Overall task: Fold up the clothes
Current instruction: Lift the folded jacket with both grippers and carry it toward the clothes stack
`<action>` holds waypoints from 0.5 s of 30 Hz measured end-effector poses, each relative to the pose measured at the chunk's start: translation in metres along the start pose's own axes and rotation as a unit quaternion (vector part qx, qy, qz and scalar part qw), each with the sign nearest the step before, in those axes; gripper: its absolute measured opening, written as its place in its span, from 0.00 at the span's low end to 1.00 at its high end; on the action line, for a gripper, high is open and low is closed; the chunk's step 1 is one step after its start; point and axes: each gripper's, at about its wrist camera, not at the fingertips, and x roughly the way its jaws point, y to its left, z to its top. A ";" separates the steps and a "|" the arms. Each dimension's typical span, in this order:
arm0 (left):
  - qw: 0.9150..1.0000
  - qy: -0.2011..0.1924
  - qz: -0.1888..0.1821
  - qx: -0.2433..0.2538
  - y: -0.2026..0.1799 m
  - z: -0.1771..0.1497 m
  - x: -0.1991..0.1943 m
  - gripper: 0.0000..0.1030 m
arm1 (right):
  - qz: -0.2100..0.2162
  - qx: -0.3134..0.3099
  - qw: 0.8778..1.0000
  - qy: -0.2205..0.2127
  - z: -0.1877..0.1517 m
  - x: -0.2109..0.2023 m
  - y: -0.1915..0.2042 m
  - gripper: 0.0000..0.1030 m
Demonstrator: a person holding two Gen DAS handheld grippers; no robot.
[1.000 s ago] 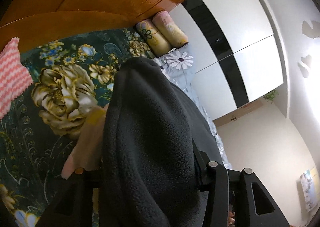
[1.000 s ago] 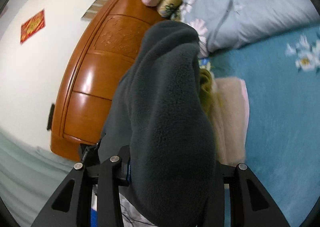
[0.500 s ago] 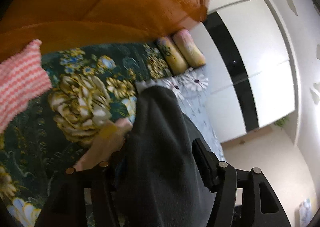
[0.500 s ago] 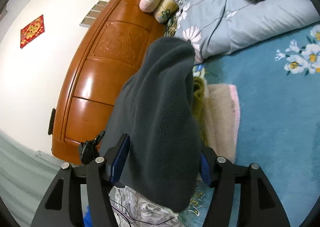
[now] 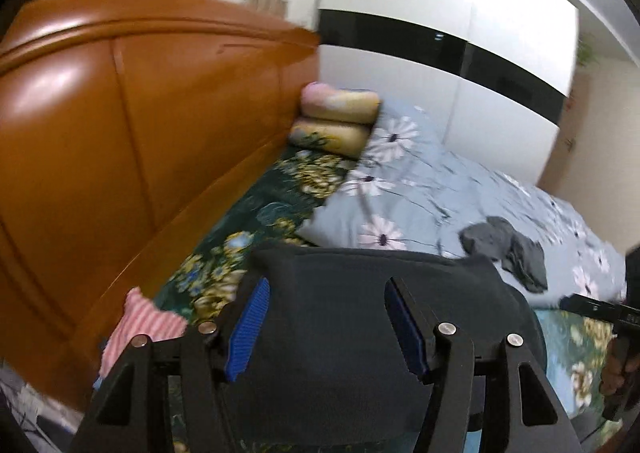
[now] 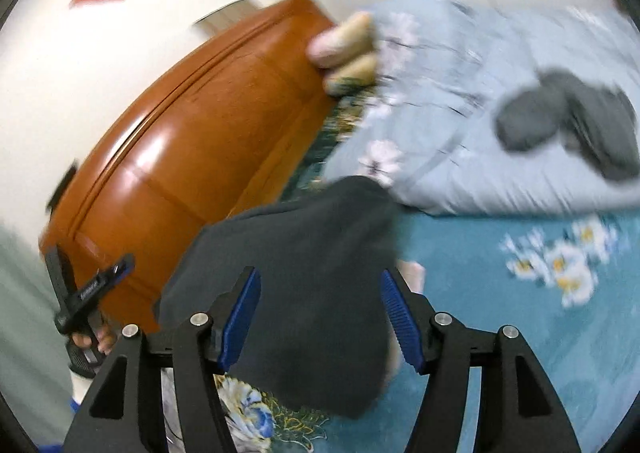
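A folded dark grey fleece garment (image 5: pixel 360 313) lies on the bed, on a stack of folded clothes near the wooden headboard; it also shows in the right wrist view (image 6: pixel 304 285). My left gripper (image 5: pixel 326 323) is open, its blue-padded jaws apart just above the fleece. My right gripper (image 6: pixel 320 319) is open too, jaws apart over the same garment. A pink folded item (image 6: pixel 412 273) peeks out beneath the fleece. Another grey garment (image 5: pixel 508 249) lies loose on the pale blue duvet, also in the right wrist view (image 6: pixel 568 125).
The orange wooden headboard (image 5: pixel 140 141) stands at left. Two rolled pillows (image 5: pixel 340 121) lie at its far end. A pink striped cloth (image 5: pixel 140 325) lies beside the headboard. The flowered duvet (image 5: pixel 420 201) covers the far side. White wardrobes (image 5: pixel 460 65) stand behind.
Both grippers opened and let go of the dark fleece, which now rests on the stack. Both have pulled back and tilted up, showing more of the bed.
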 end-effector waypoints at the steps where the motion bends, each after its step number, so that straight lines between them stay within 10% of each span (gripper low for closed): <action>1: 1.000 0.006 0.000 -0.002 0.001 -0.005 0.007 0.62 | 0.002 -0.023 1.000 0.007 -0.002 0.008 0.016 0.62; 15: 0.991 0.084 0.021 -0.099 0.060 -0.063 0.077 0.64 | 0.009 -0.101 0.990 0.102 -0.054 0.104 0.072 0.64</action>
